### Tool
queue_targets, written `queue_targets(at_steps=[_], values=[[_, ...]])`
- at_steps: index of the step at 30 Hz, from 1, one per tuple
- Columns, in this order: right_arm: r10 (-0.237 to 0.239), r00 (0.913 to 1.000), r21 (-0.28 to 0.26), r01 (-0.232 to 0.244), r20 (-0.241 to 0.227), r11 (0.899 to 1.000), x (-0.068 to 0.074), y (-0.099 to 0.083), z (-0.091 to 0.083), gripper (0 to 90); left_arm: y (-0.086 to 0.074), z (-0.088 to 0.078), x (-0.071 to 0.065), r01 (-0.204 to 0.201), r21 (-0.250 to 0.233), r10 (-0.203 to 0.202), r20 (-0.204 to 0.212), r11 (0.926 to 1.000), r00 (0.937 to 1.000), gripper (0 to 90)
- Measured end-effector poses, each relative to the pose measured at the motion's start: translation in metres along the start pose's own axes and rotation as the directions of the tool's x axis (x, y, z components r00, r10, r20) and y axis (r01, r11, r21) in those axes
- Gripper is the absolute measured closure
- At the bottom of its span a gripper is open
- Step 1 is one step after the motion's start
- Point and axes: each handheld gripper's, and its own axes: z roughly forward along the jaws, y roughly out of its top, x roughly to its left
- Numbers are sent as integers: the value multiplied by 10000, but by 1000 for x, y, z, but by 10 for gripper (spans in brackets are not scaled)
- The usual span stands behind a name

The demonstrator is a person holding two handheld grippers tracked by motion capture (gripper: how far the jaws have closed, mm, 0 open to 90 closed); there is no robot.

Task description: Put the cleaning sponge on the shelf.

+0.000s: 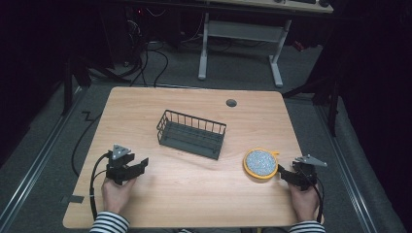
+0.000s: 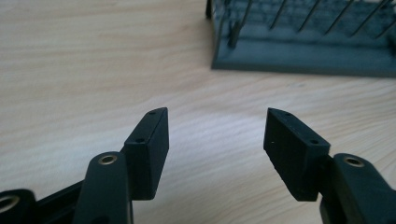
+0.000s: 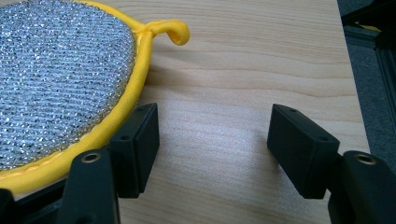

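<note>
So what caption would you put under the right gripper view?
Open right gripper resting on the wooden table, its left jaw beside a round silver scouring pad with a yellow rim.

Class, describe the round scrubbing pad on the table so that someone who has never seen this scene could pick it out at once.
Start at the wooden table and find the dark wire basket near its middle. Move toward the near right corner, just in front of the right gripper, to the scrubbing pad. It is the one flat round thing: glittery silver mesh, bright yellow rim, small yellow loop.
</note>
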Motion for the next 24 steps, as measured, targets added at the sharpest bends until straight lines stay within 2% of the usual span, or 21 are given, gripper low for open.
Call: queue_targets(at_steps=[4, 5, 6, 9, 10, 14, 19, 24], values=[[0, 10000, 8, 0, -11, 10000, 0, 0, 0, 342, 21, 0, 0, -26, -70, 27, 64, 10000, 10000, 406], [-12, 10000, 10, 12, -31, 10000, 0, 0, 0, 341, 31, 1, 1, 66, -225, -60, 271, 9997, 9996, 399], [-12, 10000, 10, 12, -31, 10000, 0, 0, 0, 341, 31, 1, 1, 66, -225, -60, 271, 9997, 9996, 393], [-106, 9999, -1, 106, -63, 9999, 1, 0, 0, 342, 49, 2, 0, -295, -411, 312, 424, 9987, 9986, 402], [-129, 9999, -10, 129, -89, 9999, 1, 0, 0, 342, 52, 3, -1, -343, -422, 364, 492, 9985, 9981, 433], [-122, 9999, 18, 122, -88, 9999, 1, 0, 0, 342, 72, 9, -4, -336, -334, 358, 675, 9989, 9971, 428], [-122, 9999, 10, 122, -101, 9999, 1, 0, 0, 342, 97, 23, -7, -600, -15, 600, 471, 9982, 9971, 437], [-100, 9999, 17, 100, -102, 9999, 1, 0, 0, 341, 111, 32, -7, -735, 198, 729, 292, 9971, 9969, 443]])
